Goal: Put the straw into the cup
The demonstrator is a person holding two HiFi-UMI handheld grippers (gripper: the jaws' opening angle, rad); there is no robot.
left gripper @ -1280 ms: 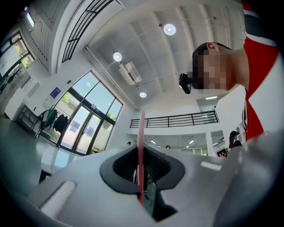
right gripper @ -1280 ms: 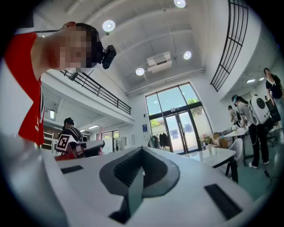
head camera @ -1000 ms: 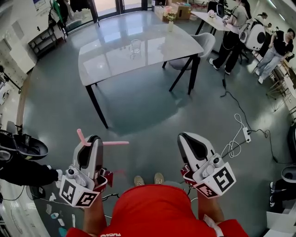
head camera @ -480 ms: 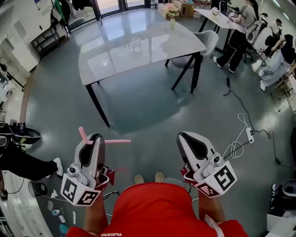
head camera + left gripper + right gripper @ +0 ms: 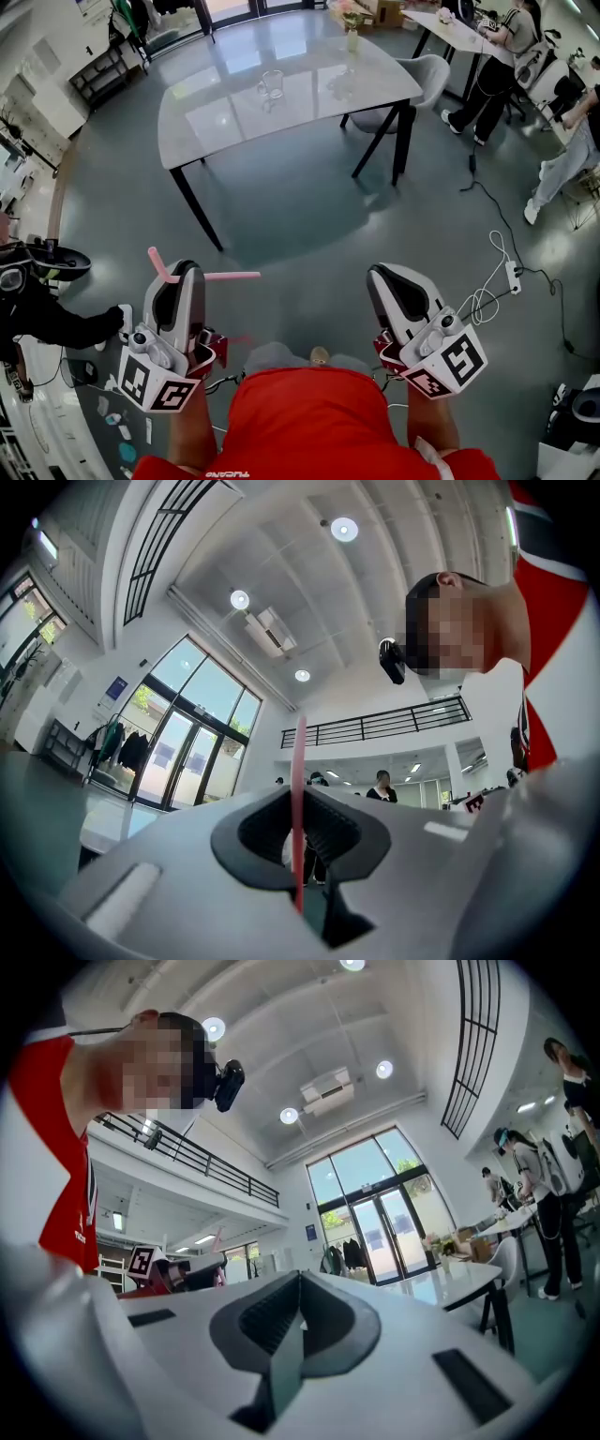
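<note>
The task was at an early stage. The straw (image 5: 231, 276) was already picked up, but nothing had gone into the cup (image 5: 271, 84) yet. The left claw (image 5: 187, 273) was pinching the pink straw. In the left gripper view the straw (image 5: 298, 789) ran as a thin line through the narrow slot where the two jaws met. The right claw (image 5: 390, 277) was pressed together on nothing, and its own view showed the jaws (image 5: 298, 1309) meeting with no gap and no object between them.

The cup, a clear glass one, stood upright on the grey bench (image 5: 319, 89), toward the middle of the top. It was well apart from both claws, with a wide stretch of floor (image 5: 281, 206) between the person and the bench's near edge. Still to do, by the look of it, were closing that distance, bringing the straw over the cup's mouth, tipping it to stand, and lowering it in.

In the head view the straw's long axis lay crosswise to the left claw. The long straight part stuck out sideways toward the right claw's side. The short bent part angled away on the outer side, pointing up and to the left. It would probably have to be turned so one end pointed down before it could go into the cup.
</note>
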